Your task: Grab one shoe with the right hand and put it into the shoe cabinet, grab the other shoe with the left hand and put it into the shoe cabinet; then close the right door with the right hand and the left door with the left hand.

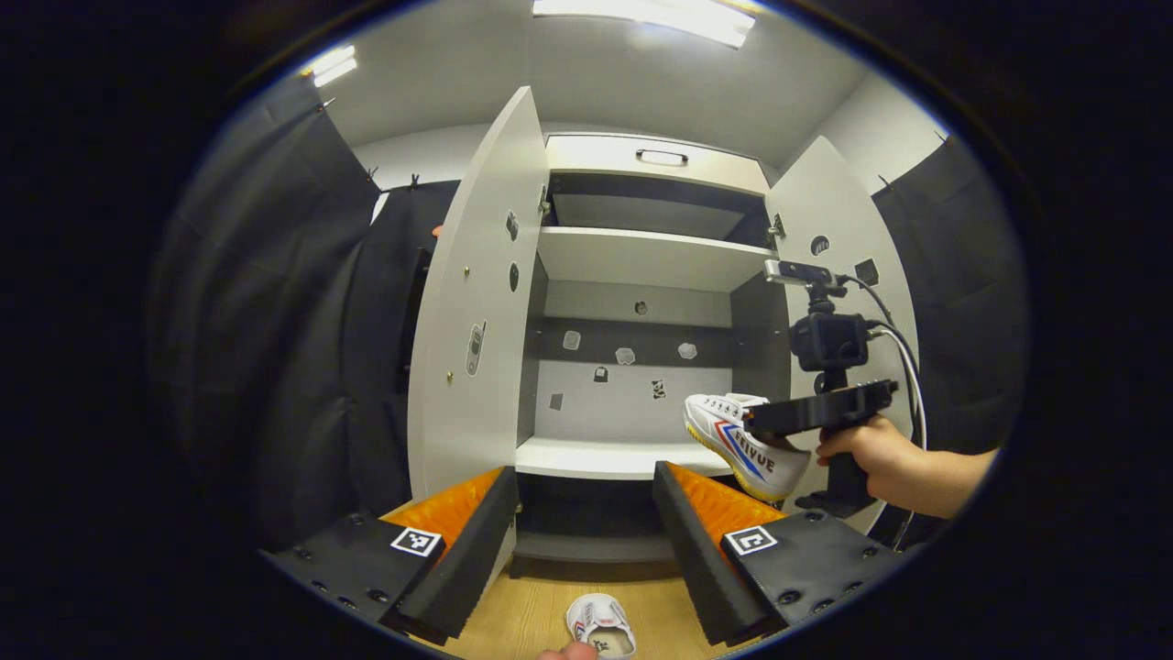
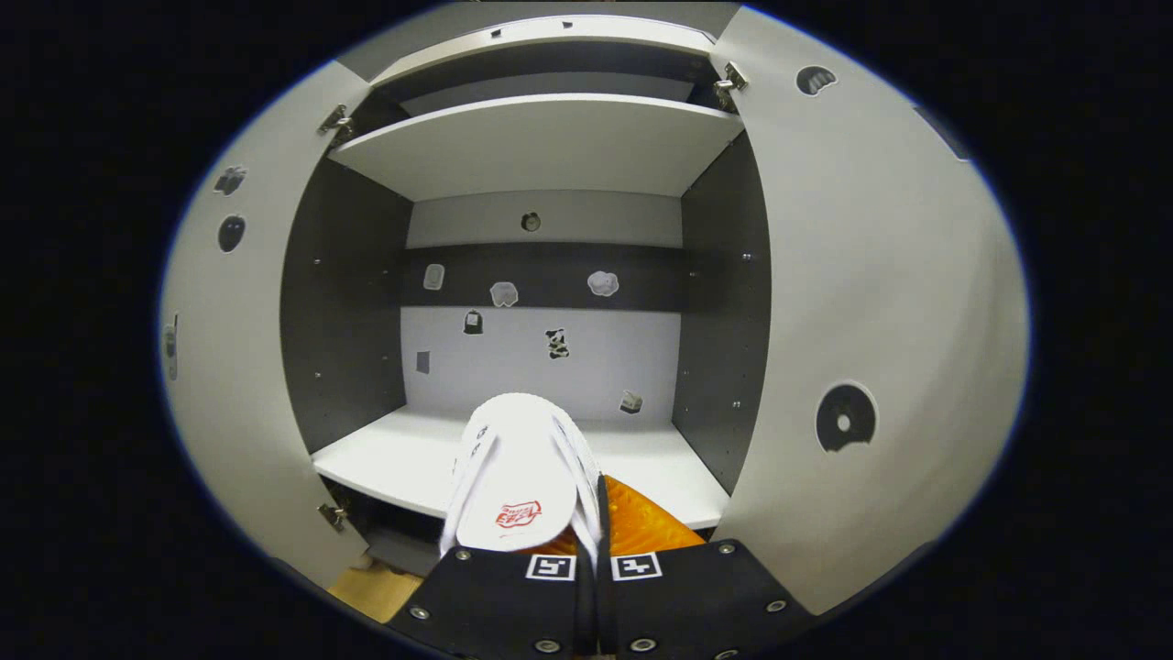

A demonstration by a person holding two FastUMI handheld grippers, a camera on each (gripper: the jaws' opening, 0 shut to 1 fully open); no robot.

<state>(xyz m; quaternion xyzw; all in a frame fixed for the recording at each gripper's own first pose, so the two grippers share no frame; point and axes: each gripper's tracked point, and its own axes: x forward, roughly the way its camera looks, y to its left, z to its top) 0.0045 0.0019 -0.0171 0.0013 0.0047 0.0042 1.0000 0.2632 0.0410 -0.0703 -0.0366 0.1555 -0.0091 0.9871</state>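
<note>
white canvas shoe (image 2: 518, 477) clenched in right tool (image 2: 586, 550), left tool (image 1: 586, 541) released, matte grey cabinet (image 1: 641, 257) open

A recording booth: black cloth walls (image 1: 275, 302) around a shoe cabinet (image 1: 641, 257).

shoe cabinet (image 1: 632, 257): smooth, matt board, pale on the shelves, darker grey on the side walls.
left door (image 1: 472, 302) and right door (image 2: 871, 302): same flat matt panel; small shiny metal hinges at their 12 o'clock corners.
shoe (image 2: 518, 477) in the right hand-held gripper (image 2: 586, 541): white canvas-like cloth, matt; sole edge looks like rubber.
other shoe (image 1: 600, 625) at 6 o'clock: same white cloth.
floor (image 1: 522, 614): wood-grain, light sheen.
left hand-held gripper (image 1: 586, 522): matt plastic-looking plates, ribbed pads.
booth wall (image 1: 275, 321): dark matt cloth, creased.
</note>
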